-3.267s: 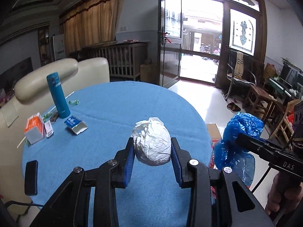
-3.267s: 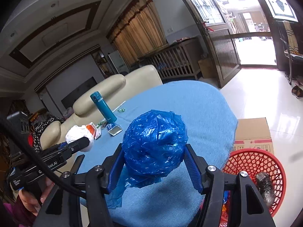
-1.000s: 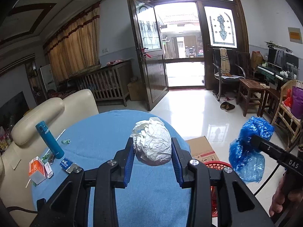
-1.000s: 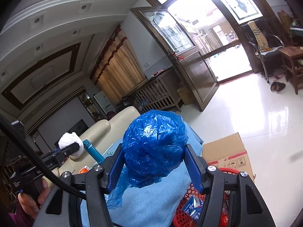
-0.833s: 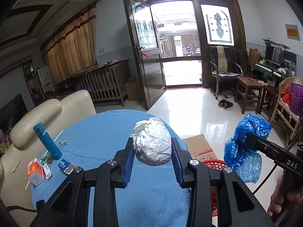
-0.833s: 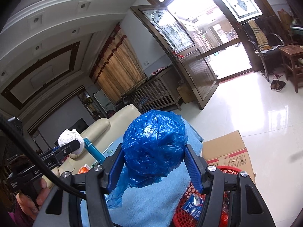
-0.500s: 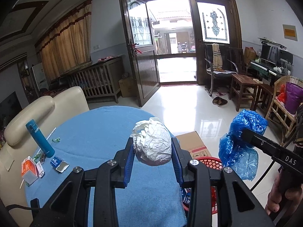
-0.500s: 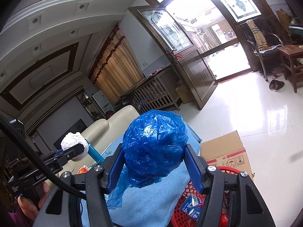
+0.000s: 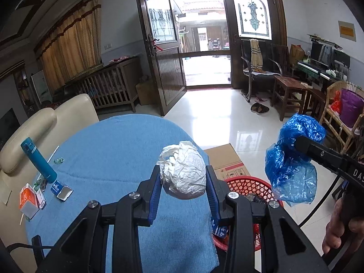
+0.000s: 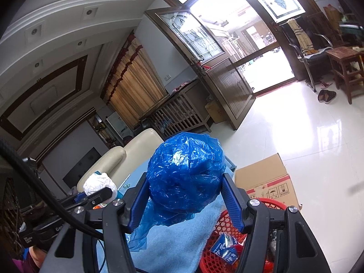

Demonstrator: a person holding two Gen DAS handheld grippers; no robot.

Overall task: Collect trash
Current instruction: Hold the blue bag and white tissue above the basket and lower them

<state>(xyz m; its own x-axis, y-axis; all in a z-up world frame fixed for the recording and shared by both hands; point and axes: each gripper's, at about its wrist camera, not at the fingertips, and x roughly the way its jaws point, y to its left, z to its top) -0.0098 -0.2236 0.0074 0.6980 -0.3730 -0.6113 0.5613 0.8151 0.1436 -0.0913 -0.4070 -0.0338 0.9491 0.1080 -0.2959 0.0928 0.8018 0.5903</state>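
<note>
My left gripper [image 9: 183, 187] is shut on a crumpled white paper ball [image 9: 183, 174], held above the right edge of the blue-clothed round table [image 9: 118, 150]. My right gripper [image 10: 186, 202] is shut on a crumpled blue plastic bag [image 10: 185, 174]; the bag also shows in the left wrist view [image 9: 293, 157], off the table's edge above the floor. A red mesh basket [image 9: 248, 185] stands on the floor beside the table, below both grippers, with wrappers inside [image 10: 224, 249]. The white ball shows at the left of the right wrist view [image 10: 100, 183].
On the table's left lie a teal bottle [image 9: 38, 160], an orange-white box [image 9: 27, 200] and a small blue-white carton [image 9: 60, 188]. A cardboard box [image 9: 227, 160] sits behind the basket. A cream chair [image 9: 45, 122] stands behind the table. Chairs and a stool line the right wall.
Both grippers have risen and shifted toward the table's right edge, holding their loads. The red basket has come into view below them.
</note>
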